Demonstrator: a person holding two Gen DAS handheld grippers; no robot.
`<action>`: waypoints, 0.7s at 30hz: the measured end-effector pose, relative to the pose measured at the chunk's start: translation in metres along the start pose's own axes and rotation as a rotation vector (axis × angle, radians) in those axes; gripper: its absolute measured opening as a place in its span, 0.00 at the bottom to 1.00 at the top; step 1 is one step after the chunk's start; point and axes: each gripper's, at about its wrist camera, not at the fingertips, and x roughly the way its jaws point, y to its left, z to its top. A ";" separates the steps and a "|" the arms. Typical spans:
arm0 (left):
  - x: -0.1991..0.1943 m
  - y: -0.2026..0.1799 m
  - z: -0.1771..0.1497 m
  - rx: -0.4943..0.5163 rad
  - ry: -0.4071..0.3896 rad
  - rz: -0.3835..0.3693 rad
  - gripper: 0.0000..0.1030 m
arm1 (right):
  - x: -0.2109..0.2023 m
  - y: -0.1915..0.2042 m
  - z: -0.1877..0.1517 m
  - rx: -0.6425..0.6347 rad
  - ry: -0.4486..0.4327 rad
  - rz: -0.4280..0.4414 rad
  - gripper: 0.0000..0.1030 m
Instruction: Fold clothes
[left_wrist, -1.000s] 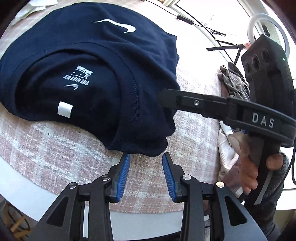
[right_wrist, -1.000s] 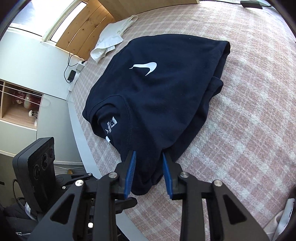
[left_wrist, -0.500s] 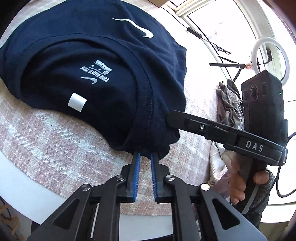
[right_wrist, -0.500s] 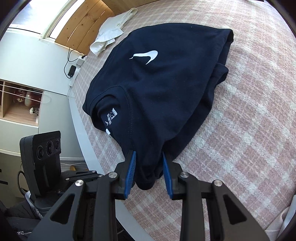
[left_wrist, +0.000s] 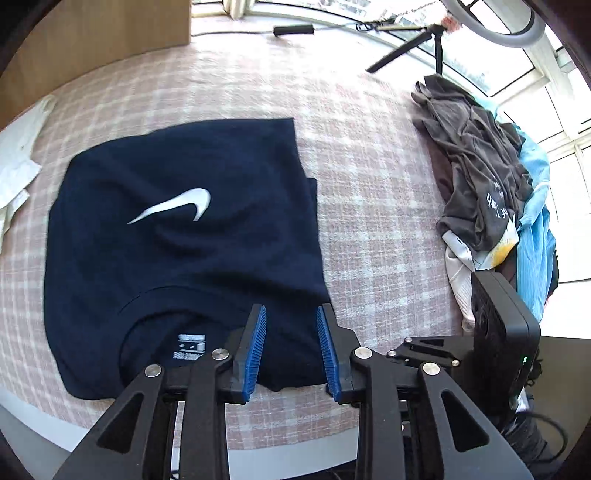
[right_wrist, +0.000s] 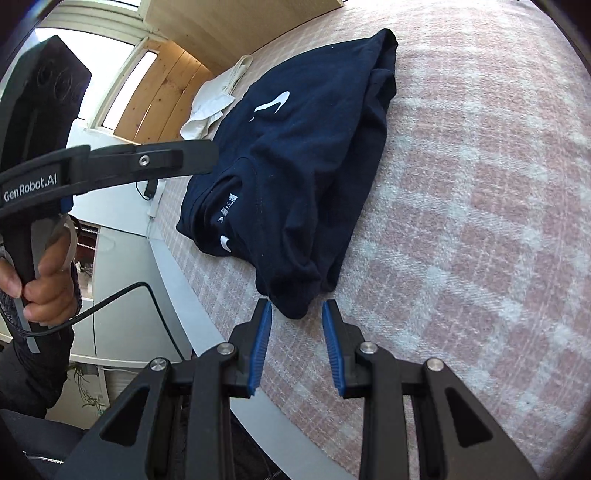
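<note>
Left gripper (left_wrist: 291, 347) (just reopened) and right gripper (right_wrist: 297, 343) both gape, empty, over folded navy T-shirt (left_wrist: 177, 236)

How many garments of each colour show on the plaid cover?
Navy T-shirt: 1
Grey garment: 1
Light blue garment: 1
White cloth at the left edge: 1
White garment under the grey one: 1
Total: 5; more may lie hidden.

One navy t-shirt (left_wrist: 177, 236), two grippers, left (left_wrist: 291, 350), right (right_wrist: 297, 347), one clothes pile (left_wrist: 487, 206)
</note>
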 end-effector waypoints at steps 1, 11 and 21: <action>0.009 -0.006 0.005 0.015 0.035 0.001 0.27 | 0.001 0.001 0.000 0.012 -0.013 0.000 0.28; 0.055 -0.030 0.015 0.175 0.160 0.118 0.26 | 0.005 0.004 -0.012 0.098 -0.133 -0.029 0.10; 0.046 -0.024 0.010 0.221 0.114 0.096 0.03 | 0.004 0.021 -0.030 0.083 -0.179 -0.067 0.06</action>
